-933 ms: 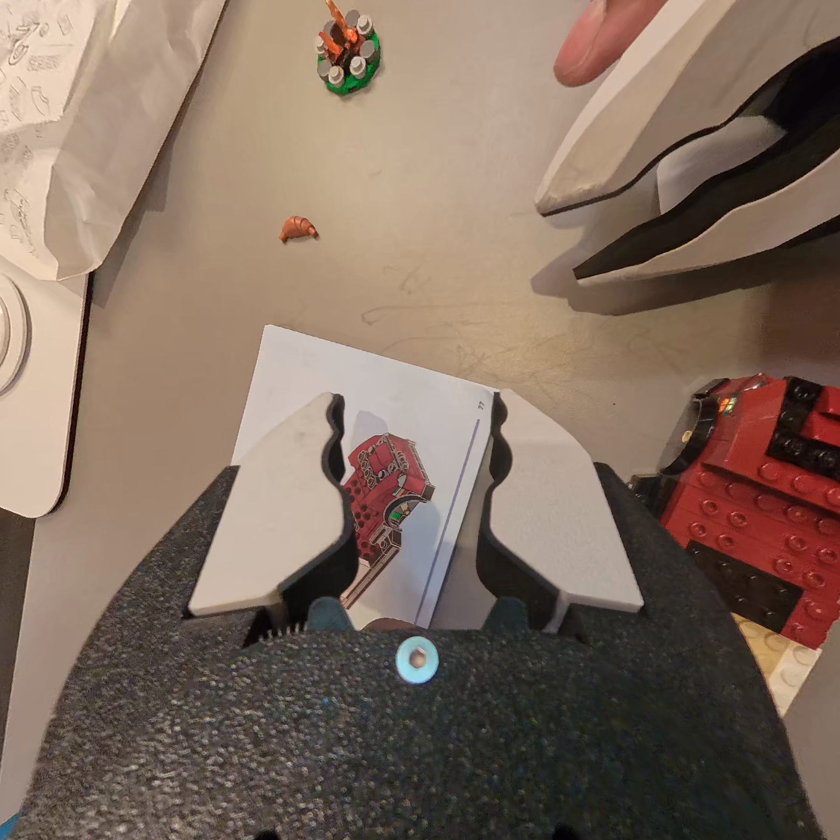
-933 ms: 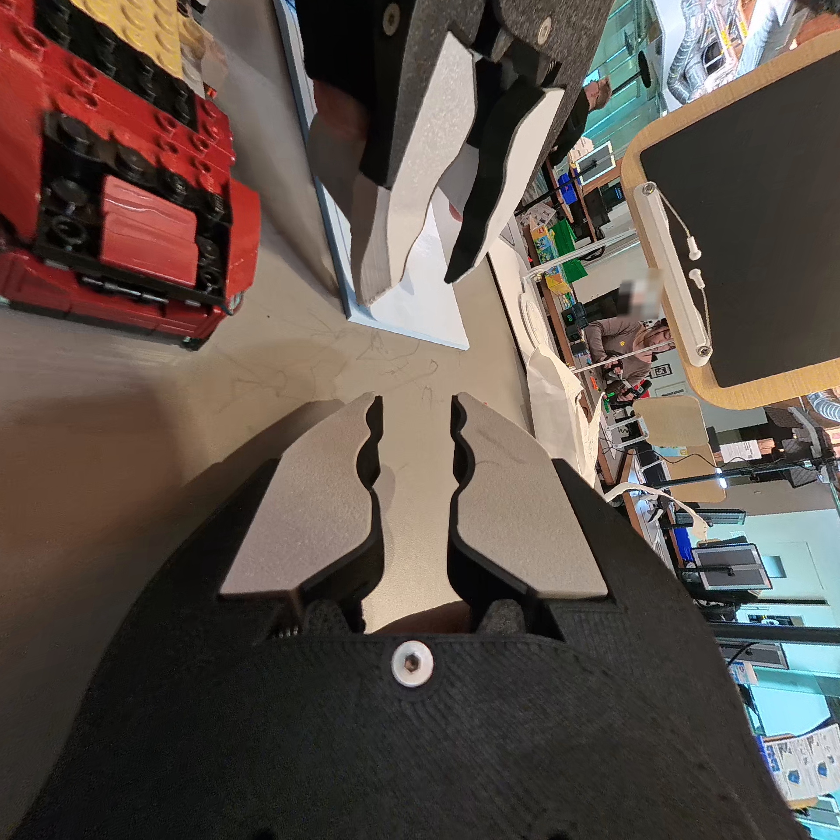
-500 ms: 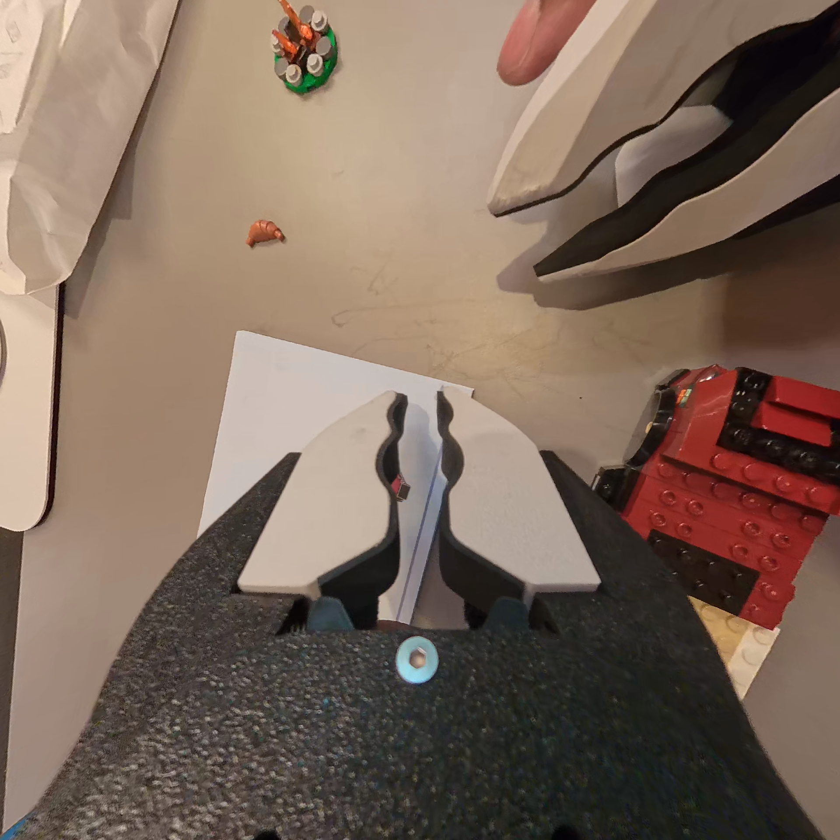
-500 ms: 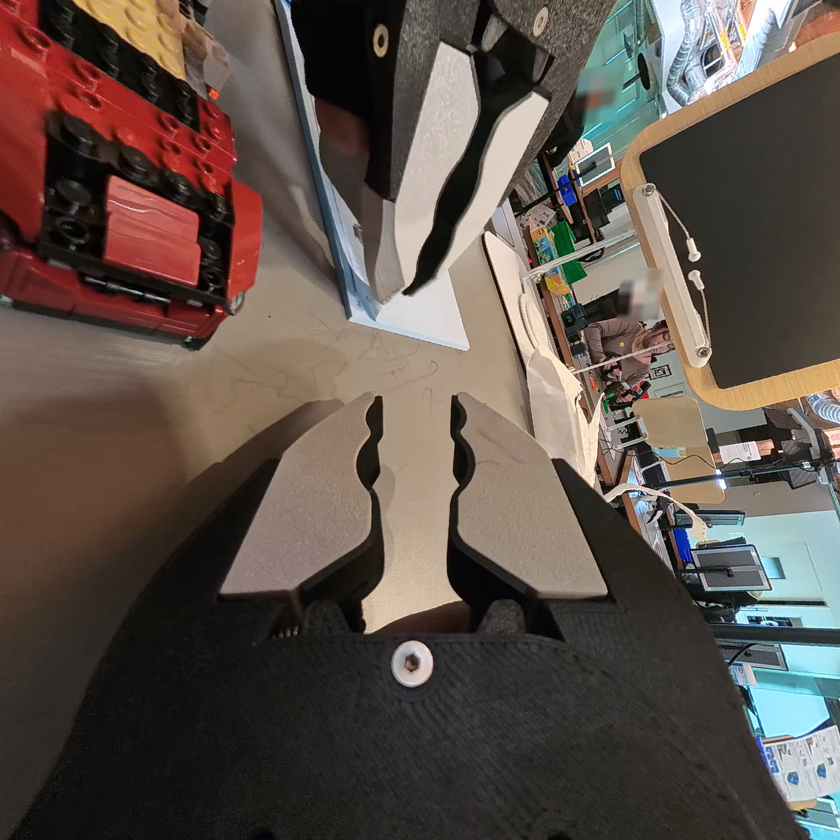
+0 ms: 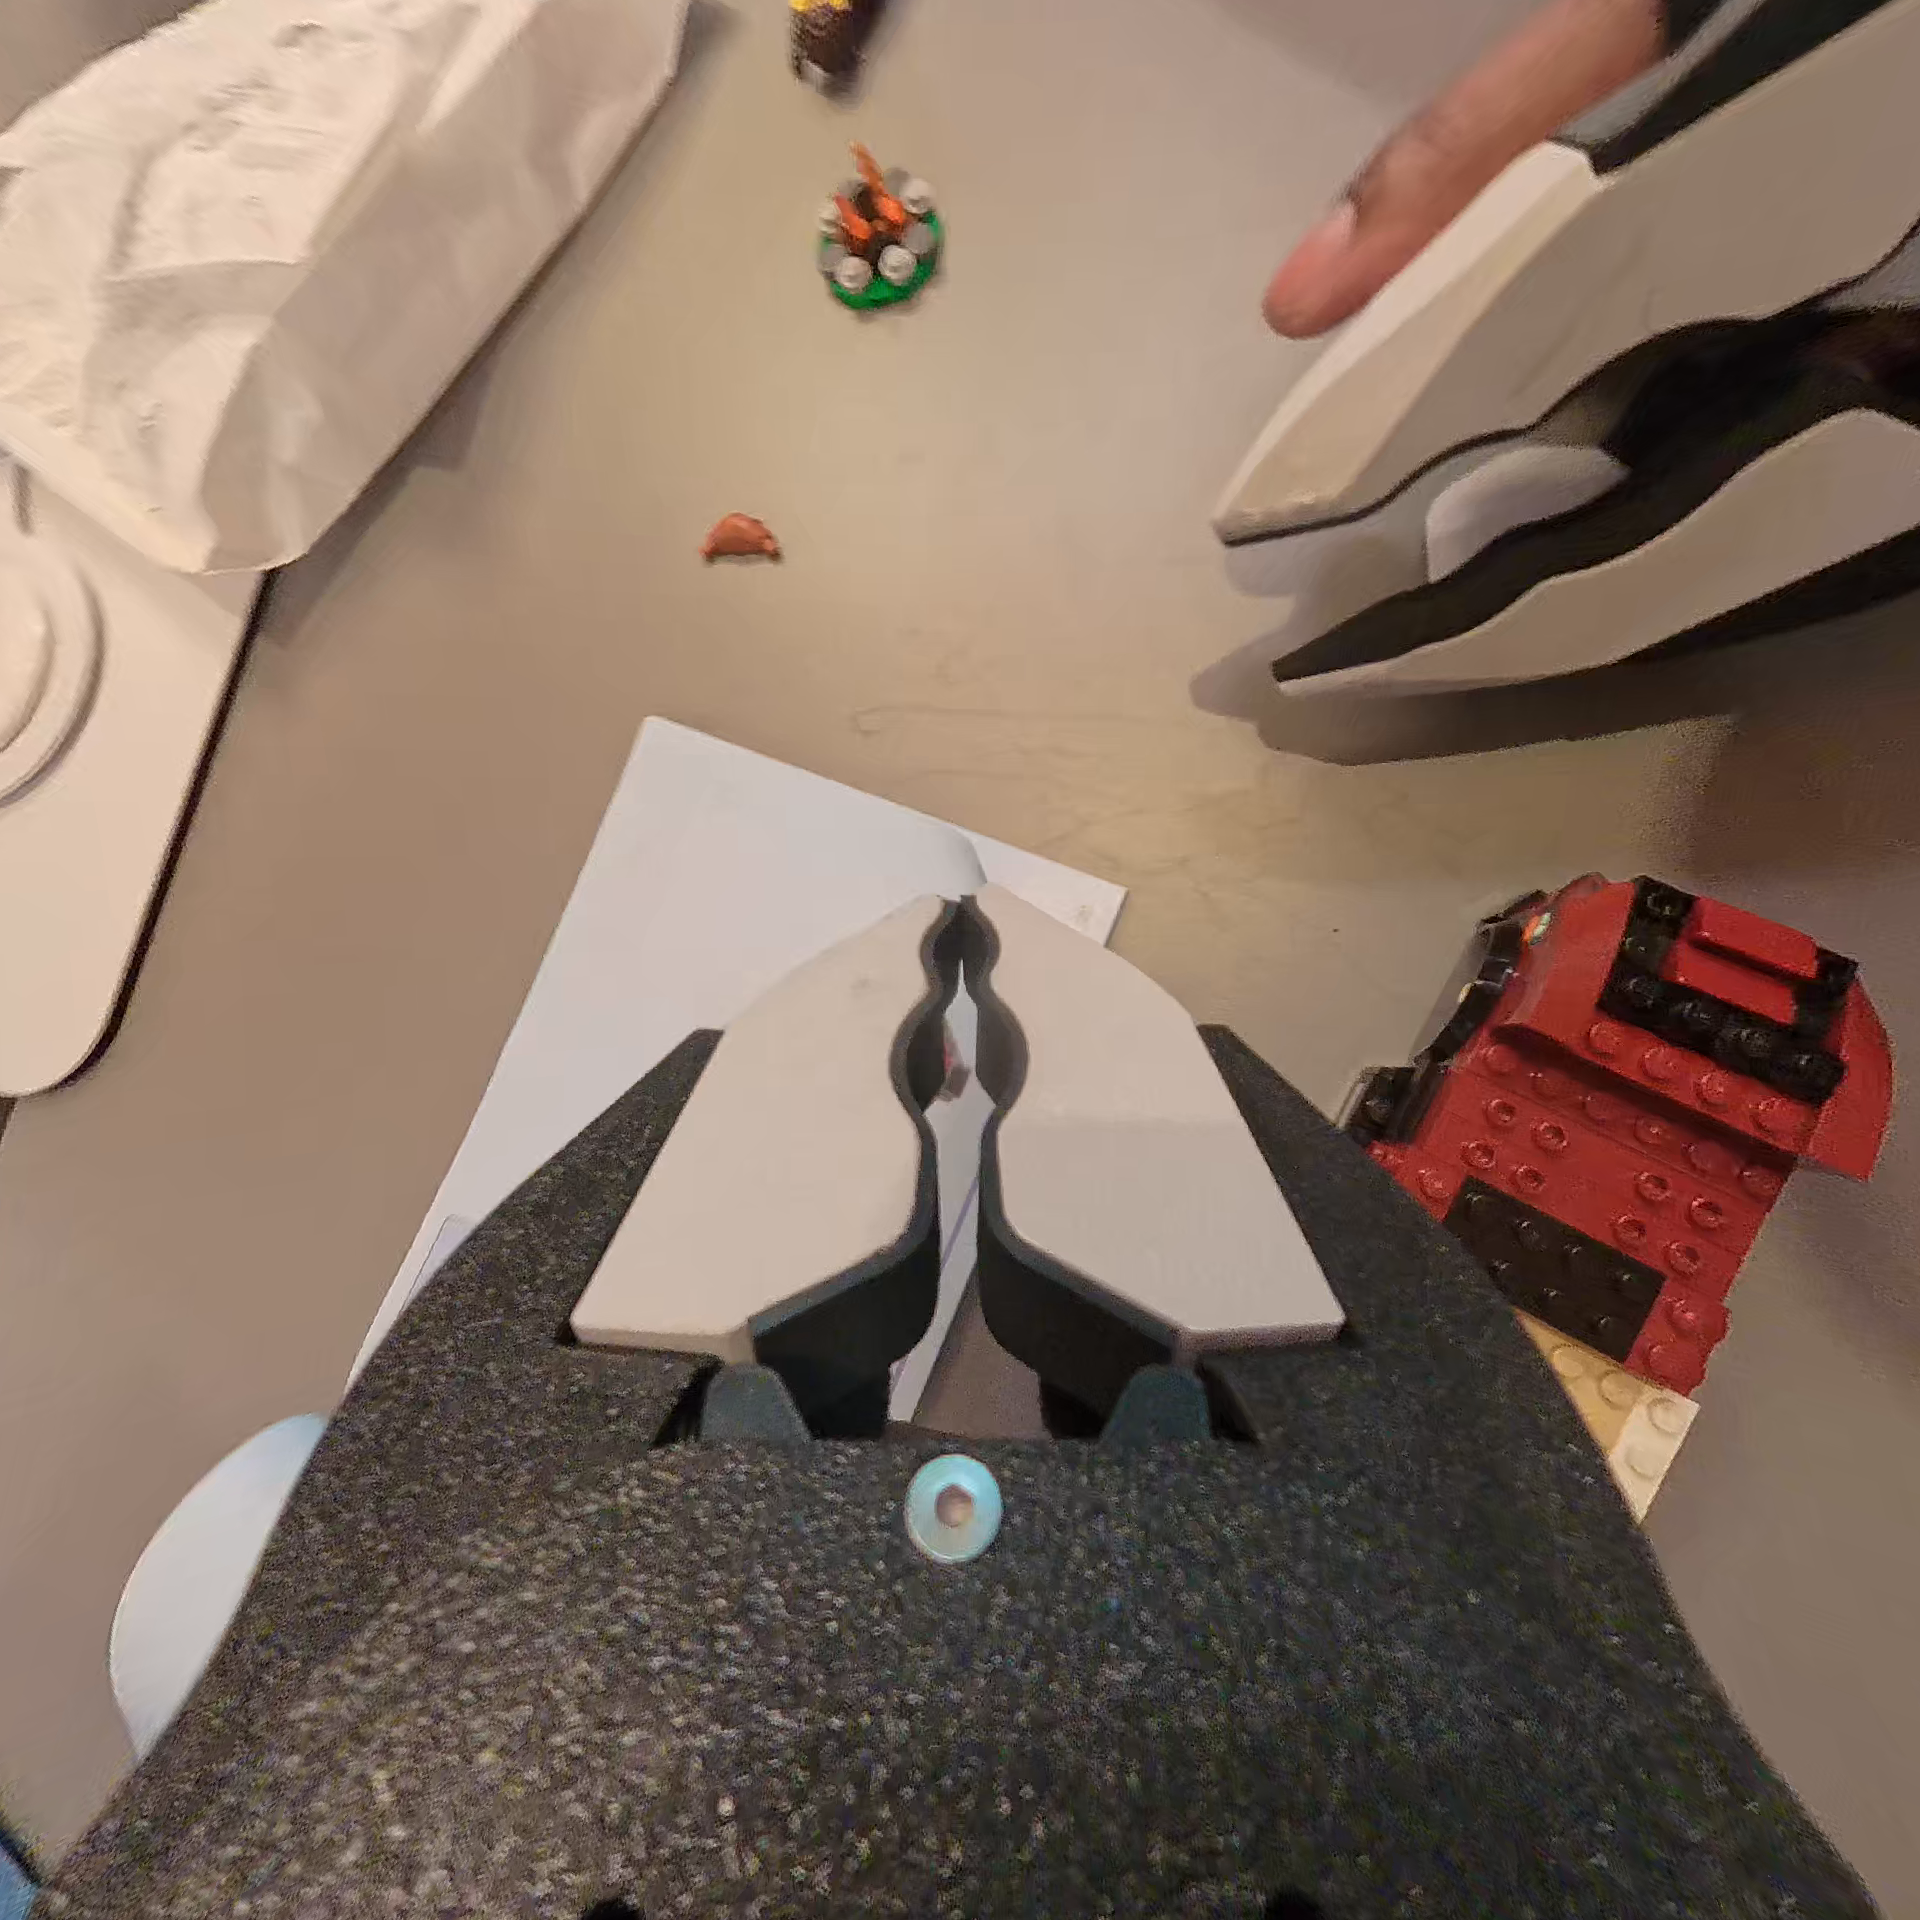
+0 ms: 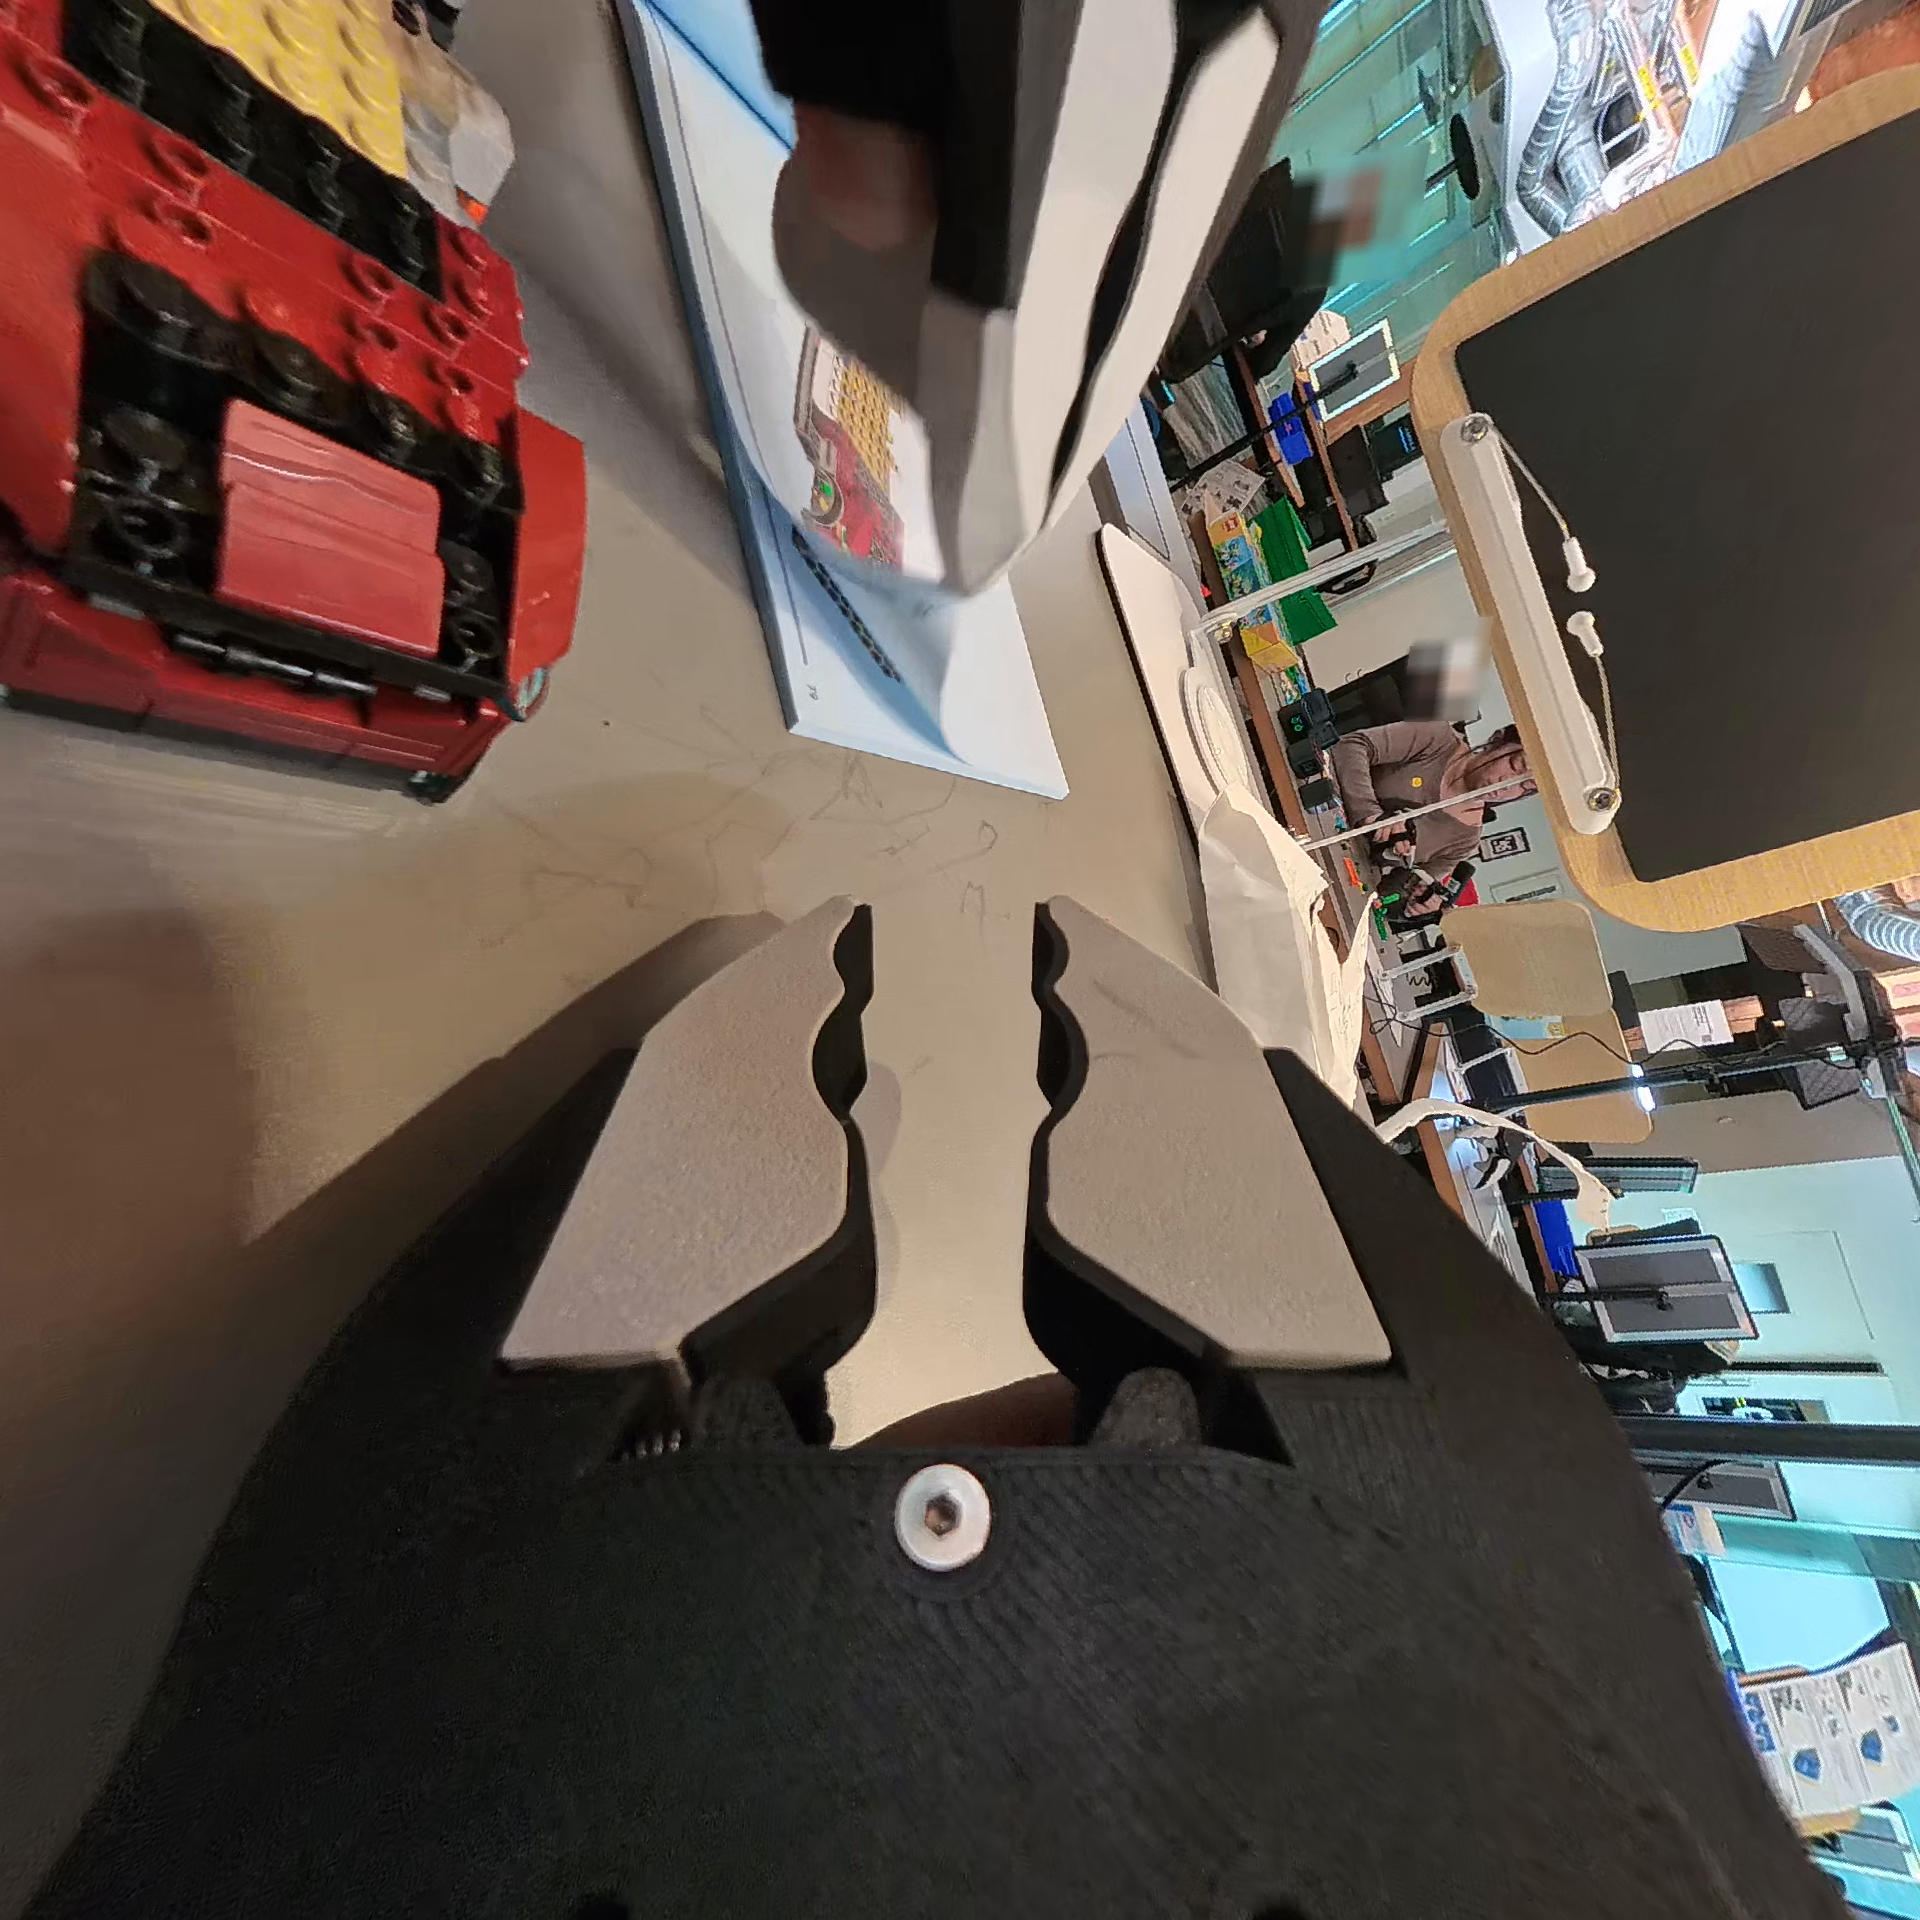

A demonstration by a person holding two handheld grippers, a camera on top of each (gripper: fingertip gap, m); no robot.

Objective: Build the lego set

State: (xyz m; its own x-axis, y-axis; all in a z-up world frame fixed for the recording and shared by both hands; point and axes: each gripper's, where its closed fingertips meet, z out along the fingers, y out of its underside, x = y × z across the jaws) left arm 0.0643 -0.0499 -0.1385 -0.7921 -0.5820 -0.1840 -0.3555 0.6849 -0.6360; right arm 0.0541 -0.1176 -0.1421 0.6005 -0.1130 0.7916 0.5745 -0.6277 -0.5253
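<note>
The left gripper point(image 5: 961, 920) had its fingertips closed together on the edge of a single page point(image 6: 862, 457) of the white booklet point(image 5: 727, 935), which lay flat on the grey table point(image 5: 1039, 468) right under it. The right wrist view showed that page raised and curling off the pages below, with a printed picture of a red model on it. Just right of the booklet stood a red and black brick model point(image 5: 1621, 1122) on tan plates. The right gripper point(image 6: 951, 935) hung over bare table beyond the booklet's corner, its jaws a moderate way apart with nothing between them, touching neither booklet nor model; a person's finger point(image 5: 1403, 229) lay along its side. Farther off lay a small brown piece point(image 5: 740, 538), then a round green build with grey studs point(image 5: 883, 244), and to the left a crumpled white paper bag point(image 5: 260, 260).
</note>
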